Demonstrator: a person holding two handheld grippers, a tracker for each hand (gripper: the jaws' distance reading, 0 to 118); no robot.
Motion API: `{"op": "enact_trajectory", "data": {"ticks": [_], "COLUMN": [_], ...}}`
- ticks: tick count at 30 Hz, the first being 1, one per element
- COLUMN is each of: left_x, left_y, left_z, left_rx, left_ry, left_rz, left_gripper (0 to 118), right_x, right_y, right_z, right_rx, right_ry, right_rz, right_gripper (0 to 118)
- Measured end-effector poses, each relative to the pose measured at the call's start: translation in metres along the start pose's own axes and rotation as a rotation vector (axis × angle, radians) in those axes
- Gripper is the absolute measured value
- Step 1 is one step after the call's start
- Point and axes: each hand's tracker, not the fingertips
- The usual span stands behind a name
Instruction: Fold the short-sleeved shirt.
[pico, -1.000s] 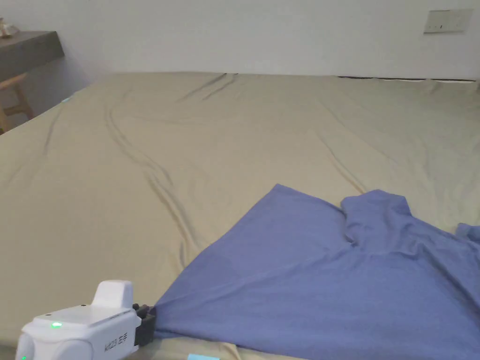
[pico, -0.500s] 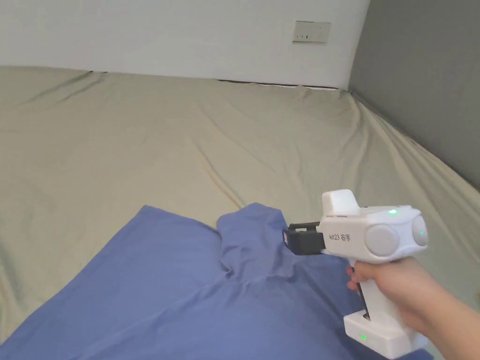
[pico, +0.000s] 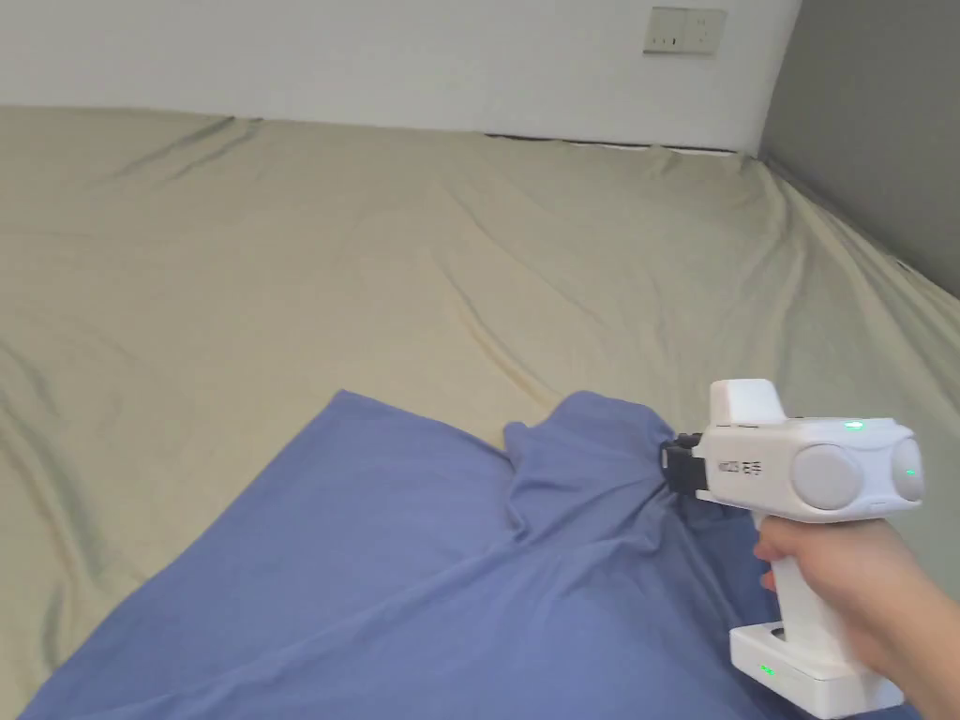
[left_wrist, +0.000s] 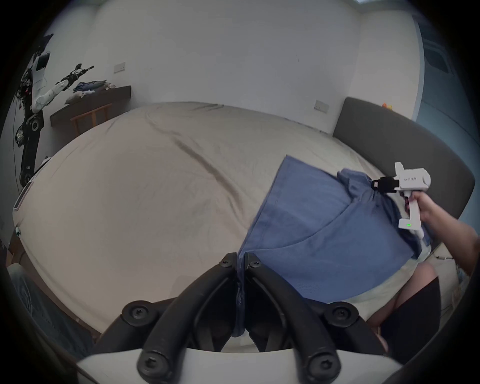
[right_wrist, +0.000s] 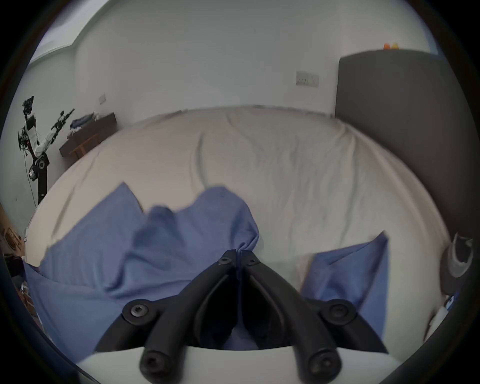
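A beige bed (pico: 281, 281) carries the blue short-sleeved shirt (pico: 394, 562), spread across its near right part. The cloth looks light, limp and quick to bunch, so corners and hems are likely the best holds. The left gripper (left_wrist: 240, 259) pinches a near-left corner; the right gripper (pico: 667, 466) clamps gathered fabric at the far right.

The right gripper (pico: 671, 466) is held level in the person's right hand (pico: 839, 586), which wraps its white grip from below, near the right edge of the bed. Its jaws are pressed together with blue shirt (pico: 450, 562) cloth bunched between them. The left gripper (left_wrist: 240, 259) points forward at the bed's near edge, its jaws clamped on a corner of the shirt.
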Motion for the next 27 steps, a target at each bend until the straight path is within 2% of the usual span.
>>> {"op": "enact_trajectory", "data": {"ticks": [2, 7, 10, 13, 14, 16, 21, 25, 27], "left_x": [0.0, 0.01, 0.017, 0.033, 0.037, 0.051, 0.08, 0.094, 0.101], "left_y": [0.013, 0.068, 0.11, 0.157, 0.17, 0.202, 0.268, 0.329, 0.36], "left_z": [0.012, 0.055, 0.081, 0.104, 0.107, 0.124, 0.157, 0.167, 0.165], "left_rx": [0.042, 0.211, 0.301, 0.382, 0.401, 0.455, 0.535, 0.563, 0.566], "left_ry": [-0.009, -0.011, -0.036, -0.042, -0.04, -0.048, -0.065, -0.056, -0.025], "left_rz": [-0.014, -0.063, -0.014, -0.067, -0.085, -0.116, -0.12, -0.124, -0.147], "left_gripper": [1, 1, 1, 1, 1, 1, 1, 1, 1], "right_x": [-0.002, 0.003, 0.022, 0.037, 0.041, 0.054, 0.065, 0.07, 0.074], "right_y": [0.015, 0.064, 0.094, 0.123, 0.131, 0.152, 0.198, 0.242, 0.267], "right_z": [0.037, 0.164, 0.236, 0.303, 0.321, 0.36, 0.42, 0.433, 0.43], "right_rx": [0.074, 0.293, 0.416, 0.525, 0.537, 0.612, 0.693, 0.752, 0.77], "right_ry": [0.015, -0.045, -0.083, -0.144, -0.165, -0.194, -0.241, -0.303, -0.318], "right_rz": [-0.006, 0.083, 0.078, 0.108, 0.087, 0.097, 0.062, 0.095, 0.074], "right_gripper": [2, 2, 2, 2, 2, 2, 2, 2, 2]}}
